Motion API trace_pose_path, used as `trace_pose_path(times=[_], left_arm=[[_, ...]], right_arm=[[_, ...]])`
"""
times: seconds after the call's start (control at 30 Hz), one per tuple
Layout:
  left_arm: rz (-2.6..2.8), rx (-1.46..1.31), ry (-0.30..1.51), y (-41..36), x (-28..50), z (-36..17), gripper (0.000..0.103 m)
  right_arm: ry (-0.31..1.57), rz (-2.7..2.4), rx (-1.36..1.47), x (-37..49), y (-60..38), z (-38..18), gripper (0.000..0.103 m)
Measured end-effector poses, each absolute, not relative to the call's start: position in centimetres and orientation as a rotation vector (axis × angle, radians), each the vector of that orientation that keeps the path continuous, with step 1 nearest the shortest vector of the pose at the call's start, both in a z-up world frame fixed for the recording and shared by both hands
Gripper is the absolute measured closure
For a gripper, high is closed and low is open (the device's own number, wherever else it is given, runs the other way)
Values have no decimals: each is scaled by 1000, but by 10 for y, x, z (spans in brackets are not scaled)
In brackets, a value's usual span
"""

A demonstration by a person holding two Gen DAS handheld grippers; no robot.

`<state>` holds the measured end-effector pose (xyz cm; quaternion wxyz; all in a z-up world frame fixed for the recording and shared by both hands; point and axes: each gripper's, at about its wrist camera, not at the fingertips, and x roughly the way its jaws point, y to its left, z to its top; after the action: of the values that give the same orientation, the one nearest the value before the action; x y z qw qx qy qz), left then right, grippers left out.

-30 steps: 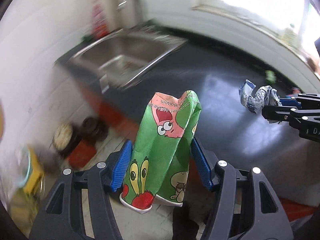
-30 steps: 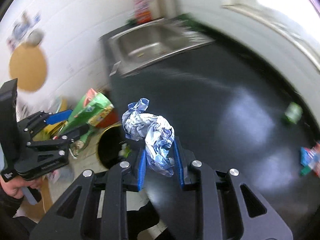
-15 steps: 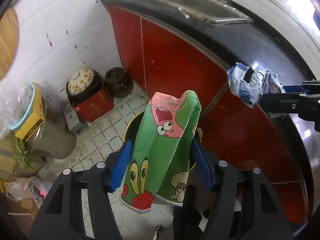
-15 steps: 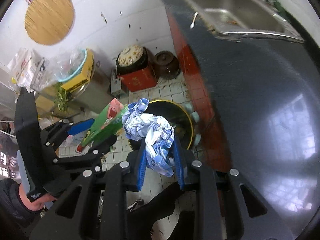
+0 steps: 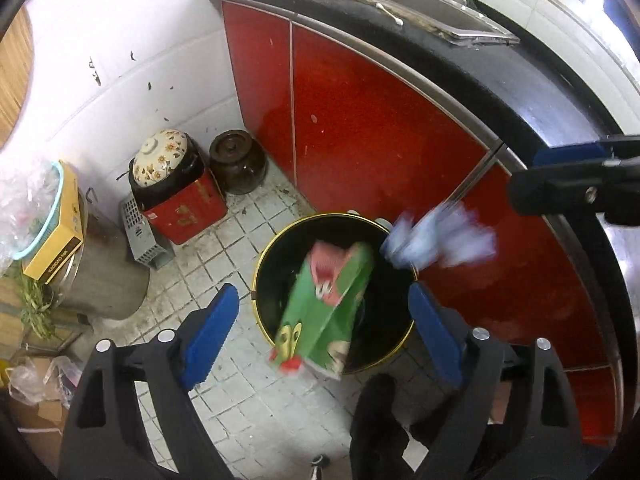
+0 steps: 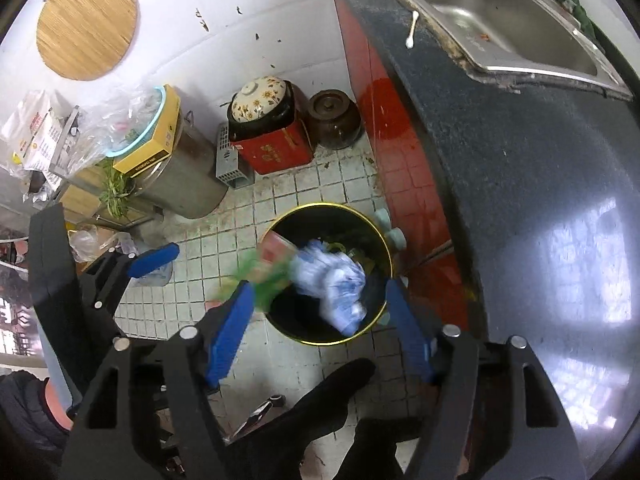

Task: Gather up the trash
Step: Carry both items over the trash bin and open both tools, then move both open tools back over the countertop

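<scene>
A black trash bin with a yellow rim (image 5: 262, 264) (image 6: 386, 252) stands on the tiled floor by the red cabinets. A green cartoon-printed paper cup (image 5: 326, 308) (image 6: 266, 272) falls, blurred, over the bin's mouth. A crumpled blue-white wrapper (image 5: 440, 242) (image 6: 334, 284) falls beside it, also blurred. My left gripper (image 5: 324, 336) is open and empty above the bin. My right gripper (image 6: 320, 326) is open and empty above the bin; its fingers (image 5: 572, 190) show at the right of the left wrist view.
Red cabinet doors (image 5: 360, 120) and a dark countertop (image 6: 520, 160) with a steel sink (image 6: 500, 12) rise on the right. A floral-lidded pot (image 5: 164, 160) on a red box, a brown jar (image 5: 238, 160) and a metal pot (image 6: 188, 184) with clutter stand by the white wall.
Both grippers opened and let go. The green cup and the blue-white wrapper dropped out of the jaws and are falling toward the bin. Both views moved closer over the bin.
</scene>
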<state>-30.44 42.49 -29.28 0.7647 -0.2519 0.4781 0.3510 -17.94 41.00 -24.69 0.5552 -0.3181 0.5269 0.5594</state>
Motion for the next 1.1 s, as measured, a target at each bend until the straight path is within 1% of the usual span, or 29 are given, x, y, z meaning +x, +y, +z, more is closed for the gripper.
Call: trace_pose_path(times=[0.13, 0.2, 0.27, 0.43, 0.5, 0.63, 0.83, 0.97, 1.1], left_arm=[[769, -537, 1034, 424, -306, -287, 19], [769, -524, 1033, 423, -303, -280, 15], [766, -487, 1032, 418, -296, -267, 13], [688, -382, 998, 397, -263, -224, 9], [615, -341, 968, 378, -236, -201, 8], [406, -265, 916, 329, -170, -167, 8], [49, -109, 907, 217, -57, -136, 8], [-83, -55, 893, 154, -9, -119, 8], [-151, -4, 883, 106, 18, -110, 8]], right_arm=[[1242, 1314, -732, -174, 404, -239, 36], [1234, 1303, -711, -166, 394, -229, 36], [1218, 1291, -683, -155, 382, -217, 33], [1133, 1179, -556, -107, 320, -162, 26], [1082, 1105, -511, -84, 283, -140, 24], [1016, 895, -402, -36, 188, -101, 24], [987, 549, -224, 17, 35, -67, 24], [959, 372, -133, 36, -55, -57, 24], [948, 294, -77, 37, -107, -54, 24]])
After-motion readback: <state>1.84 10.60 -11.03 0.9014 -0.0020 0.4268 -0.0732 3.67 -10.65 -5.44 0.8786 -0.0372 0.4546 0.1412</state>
